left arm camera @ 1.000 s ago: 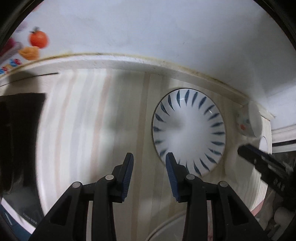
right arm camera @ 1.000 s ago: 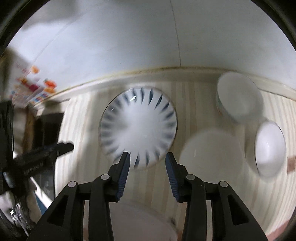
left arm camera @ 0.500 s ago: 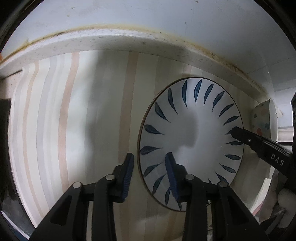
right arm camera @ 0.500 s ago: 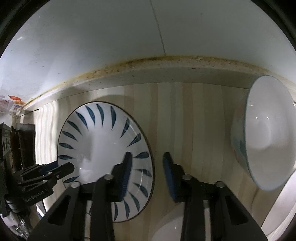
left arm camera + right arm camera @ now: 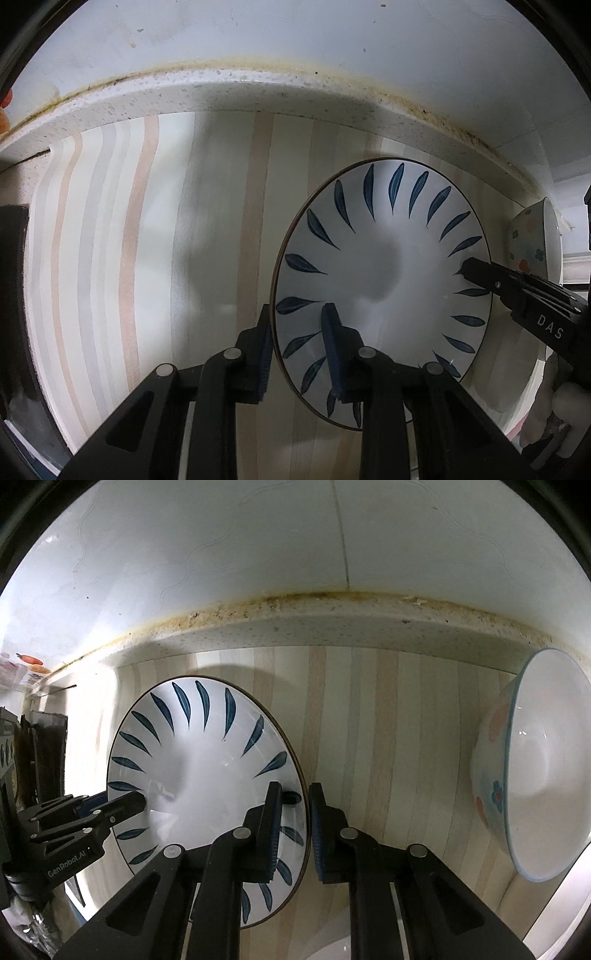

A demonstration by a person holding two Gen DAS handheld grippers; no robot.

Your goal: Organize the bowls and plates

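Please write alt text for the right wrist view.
The right gripper straddles the near rim of a blue-leaf plate on a striped counter, its jaws clamped on it. The left gripper holds the opposite rim; a floral bowl sits right.

white plate (image 5: 384, 266) blue leaf marks, brown rim; bowl (image 5: 535, 768) white, orange-blue flowers; striped beige counter (image 5: 147, 240).

– Where's the plate (image 5: 207, 760)?
– On the counter (image 5: 388, 716), near its back edge below the wall (image 5: 295, 535).
– And the bowl (image 5: 535, 768)?
– Right of the plate, well apart, also by that edge.
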